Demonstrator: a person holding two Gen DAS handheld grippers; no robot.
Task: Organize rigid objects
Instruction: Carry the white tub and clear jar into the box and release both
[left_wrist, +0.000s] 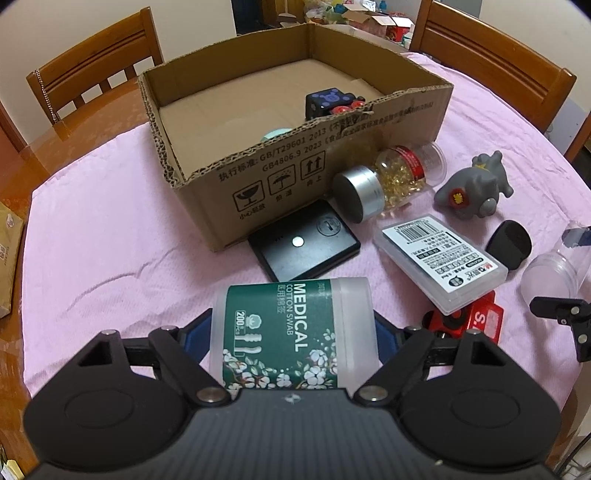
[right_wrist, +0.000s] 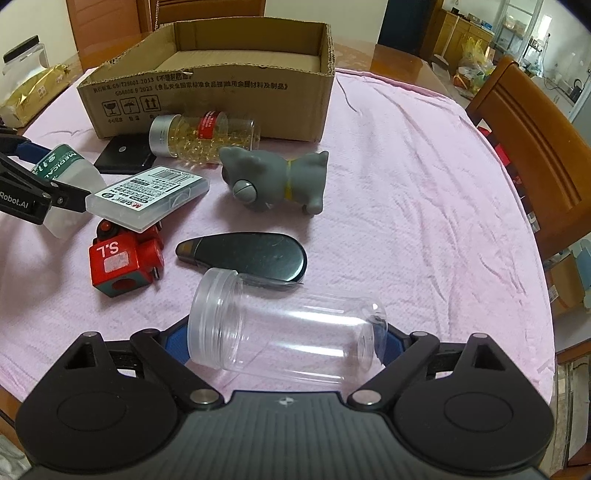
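A frosted cotton swab box (left_wrist: 291, 325) with a green label lies on the pink cloth between the blue pads of my left gripper (left_wrist: 291, 332), which touch both of its sides. The same gripper (right_wrist: 55, 170) shows at the left edge of the right wrist view. A clear lidless jar (right_wrist: 284, 336) lies sideways in my right gripper (right_wrist: 286, 341), one pad at its mouth and one at its base. The open cardboard box (left_wrist: 295, 162) stands behind, holding a dark blue cube toy (left_wrist: 328, 101) and a pale green item (left_wrist: 275, 134).
Loose on the cloth: a capsule bottle (right_wrist: 207, 136), a grey toy animal (right_wrist: 280, 177), a black flat device (left_wrist: 306, 247), a labelled clear case (right_wrist: 147, 195), a red toy train (right_wrist: 125, 262) and a black oval object (right_wrist: 251, 254). Wooden chairs (right_wrist: 535, 147) ring the table.
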